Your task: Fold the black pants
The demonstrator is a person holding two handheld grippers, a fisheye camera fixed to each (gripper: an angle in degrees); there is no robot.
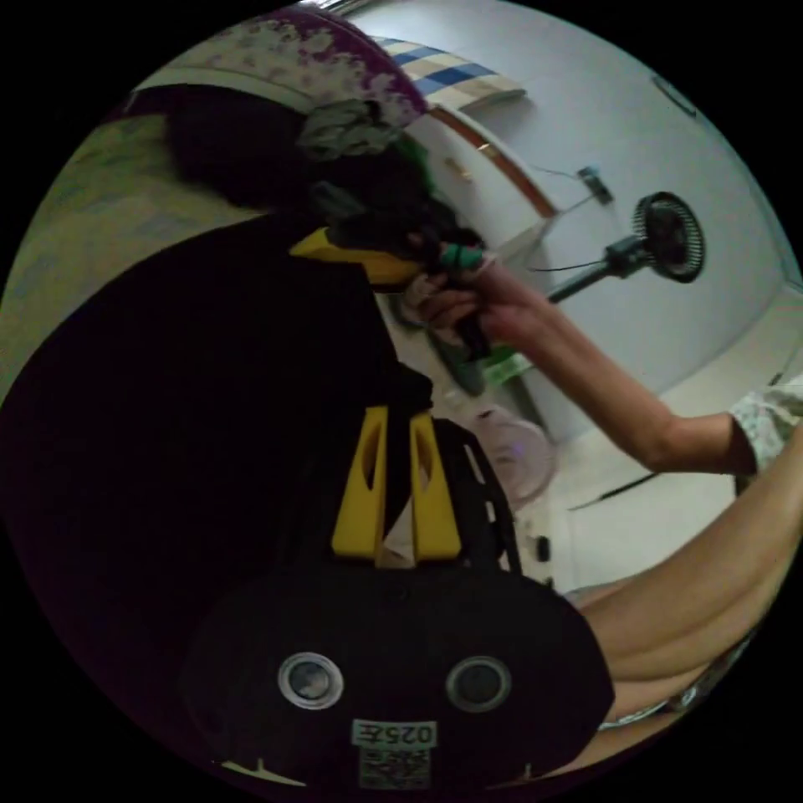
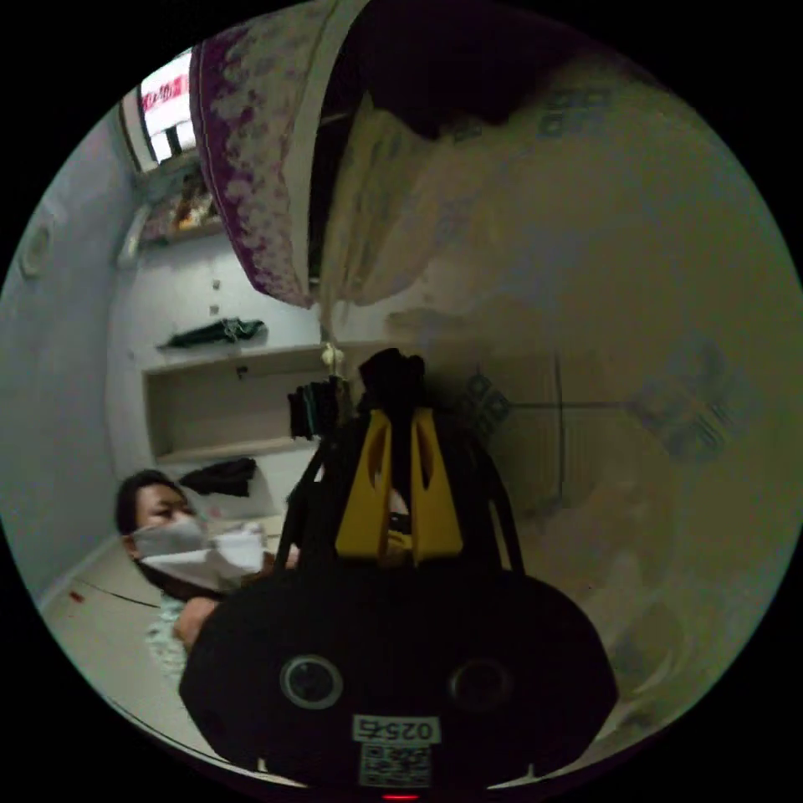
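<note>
The black pants hang as a broad dark sheet across the left gripper view, lifted over the bed. My left gripper has its yellow jaws closed on a bunched edge of the fabric. Higher up, a hand holds my right gripper, whose yellow jaws clamp another part of the same edge. In the right gripper view, my right gripper pinches a small wad of the black pants between its jaw tips.
A pale patterned bedsheet lies beneath. A purple floral pillow sits at the bed's head. A standing fan is by the white wall. A person wearing a mask sits low near wall shelves.
</note>
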